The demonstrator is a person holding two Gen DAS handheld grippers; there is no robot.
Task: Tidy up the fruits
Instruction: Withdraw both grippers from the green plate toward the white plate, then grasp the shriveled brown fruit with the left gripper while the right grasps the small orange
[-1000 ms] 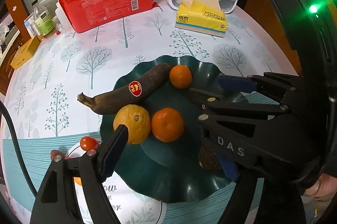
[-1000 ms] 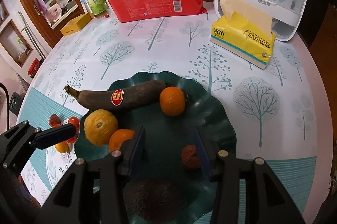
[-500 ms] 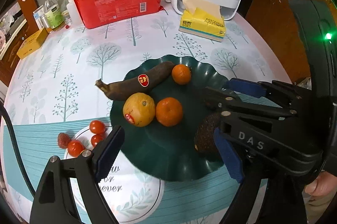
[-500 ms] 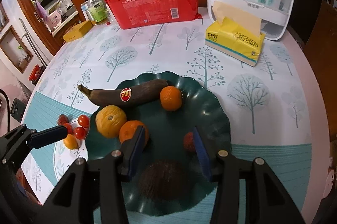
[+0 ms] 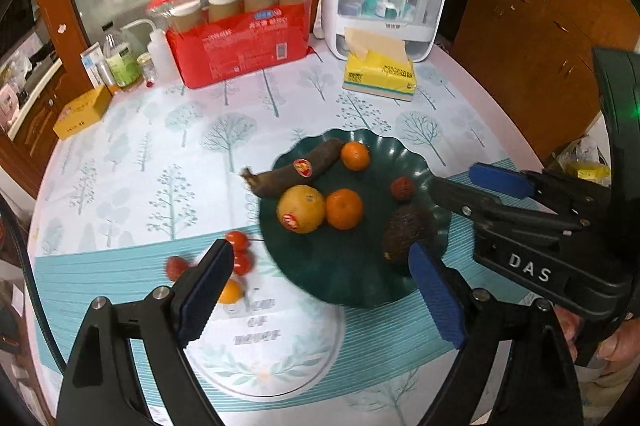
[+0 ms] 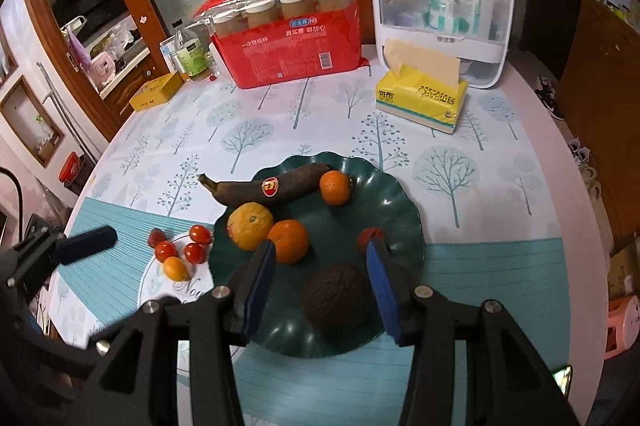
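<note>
Fruit sits mostly on the green plate [image 6: 404, 209], mid-surface: black banana [image 6: 264, 185] at the far edge w/ its stem over the rim, small orange [image 6: 335, 187] by its right end, yellow citrus [image 6: 250, 226] touching a 2nd orange [image 6: 289, 240], small red fruit [image 6: 370, 237] to the right, dark avocado [image 6: 335, 294] nearest. Left of it, a white plate [image 6: 160, 286] holds cherry tomatoes [image 6: 194, 244] and a kumquat [image 6: 175, 268]; 1 red berry [image 6: 155, 237] lies at its far-left edge, on or off I can't tell.

Right hand-held gripper [image 6: 320, 286] is apart, empty, the avocado showing between its pads, prob. above it and not touching. Left hand-held gripper [image 5: 320, 290] is also apart and empty, near the white plate's side.

Risks, as I judge:
- Avocado looks soft; a hard clamp could bruise or split it.
- Round fruit could roll if nudged; the two touching would move together.
- Tomatoes could be knocked off the plate by a low left finger.
- Banana overhangs the rim; a bump could tip it onto the surface [image 6: 480, 193].
</note>
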